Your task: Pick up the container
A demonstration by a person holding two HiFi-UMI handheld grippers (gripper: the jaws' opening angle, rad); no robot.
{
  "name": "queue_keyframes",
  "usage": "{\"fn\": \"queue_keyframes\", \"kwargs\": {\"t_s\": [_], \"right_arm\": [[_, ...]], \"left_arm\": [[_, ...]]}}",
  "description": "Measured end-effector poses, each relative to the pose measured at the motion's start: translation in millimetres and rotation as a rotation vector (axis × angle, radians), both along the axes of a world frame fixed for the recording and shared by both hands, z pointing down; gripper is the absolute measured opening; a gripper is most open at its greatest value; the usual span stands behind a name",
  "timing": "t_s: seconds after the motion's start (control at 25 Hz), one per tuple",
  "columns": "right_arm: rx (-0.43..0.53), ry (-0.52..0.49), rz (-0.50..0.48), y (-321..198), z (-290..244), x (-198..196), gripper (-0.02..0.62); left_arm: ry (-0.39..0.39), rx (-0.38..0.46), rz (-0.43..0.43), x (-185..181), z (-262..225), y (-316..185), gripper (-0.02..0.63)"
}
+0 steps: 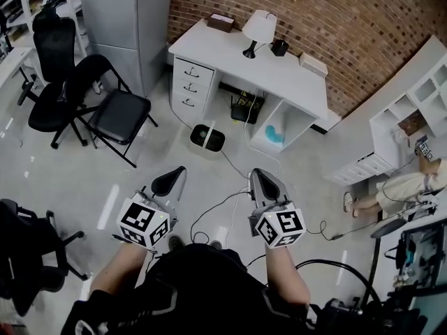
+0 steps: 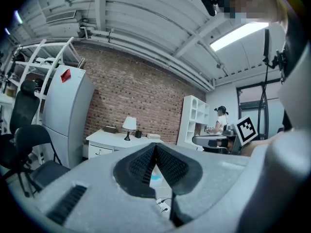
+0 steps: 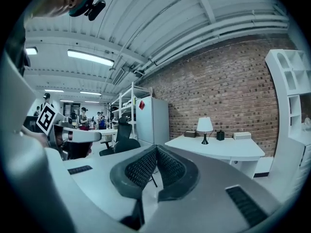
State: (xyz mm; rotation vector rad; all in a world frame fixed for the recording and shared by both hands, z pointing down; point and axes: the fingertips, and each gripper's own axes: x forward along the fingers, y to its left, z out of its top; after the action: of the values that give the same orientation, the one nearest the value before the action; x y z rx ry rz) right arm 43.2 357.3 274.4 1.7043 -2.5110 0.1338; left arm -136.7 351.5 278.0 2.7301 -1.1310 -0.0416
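Observation:
A small dark bin-like container (image 1: 207,138) with a pale lid stands on the floor in front of the white desk (image 1: 293,82). It is well ahead of both grippers. My left gripper (image 1: 170,181) (image 2: 155,147) is shut with nothing between its pads. My right gripper (image 1: 264,181) (image 3: 156,149) is likewise shut and empty. Both are held at waist height, side by side, and point toward the desk. On the desk stand a lamp (image 1: 258,28), a brown box (image 1: 221,22), a black cup (image 1: 279,47) and a white box (image 1: 313,64).
Two black chairs (image 1: 119,114) stand at the left beside a grey cabinet (image 1: 133,19). Cables (image 1: 230,201) trail over the floor between me and the desk. A seated person (image 1: 398,190) and white shelves (image 1: 412,110) are at the right. Another office chair (image 1: 28,250) is at the near left.

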Motion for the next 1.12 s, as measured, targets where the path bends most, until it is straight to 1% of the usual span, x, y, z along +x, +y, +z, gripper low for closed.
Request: {"fn": "queue_keyframes", "kwargs": {"t_s": [0.24, 0.4, 0.52, 0.68, 0.8, 0.92, 1.12], "right_arm": [[-0.016, 0.002, 0.044, -0.1, 8.1, -12.2, 0.006], [-0.024, 0.001, 0.057, -5.8, 13.4, -3.8, 0.006], [-0.026, -0.015, 0.056, -20.2, 17.2, -0.5, 0.006], [-0.031, -0.025, 0.024, -44.9, 21.4, 1.3, 0.006], [-0.022, -0.040, 0.010, -70.1, 20.0, 10.4, 0.006], [-0.014, -0.046, -0.007, -97.4, 18.3, 21.7, 0.006], [-0.020, -0.048, -0.030, -144.4, 17.3, 47.6, 0.006]], "left_arm": [[0.023, -0.014, 0.037, -16.1, 9.3, -7.7, 0.008], [0.024, -0.019, 0.048, -10.4, 13.7, -14.8, 0.008], [0.006, -0.015, 0.058, -5.9, 15.8, -25.6, 0.008], [0.004, -0.021, 0.024, -5.4, 15.1, -48.0, 0.008], [-0.008, -0.019, 0.011, 1.0, 12.6, -68.1, 0.008], [-0.028, -0.017, 0.000, 12.5, 11.8, -92.5, 0.008], [-0.031, -0.018, -0.025, 41.3, 7.4, -138.8, 0.008]]}}
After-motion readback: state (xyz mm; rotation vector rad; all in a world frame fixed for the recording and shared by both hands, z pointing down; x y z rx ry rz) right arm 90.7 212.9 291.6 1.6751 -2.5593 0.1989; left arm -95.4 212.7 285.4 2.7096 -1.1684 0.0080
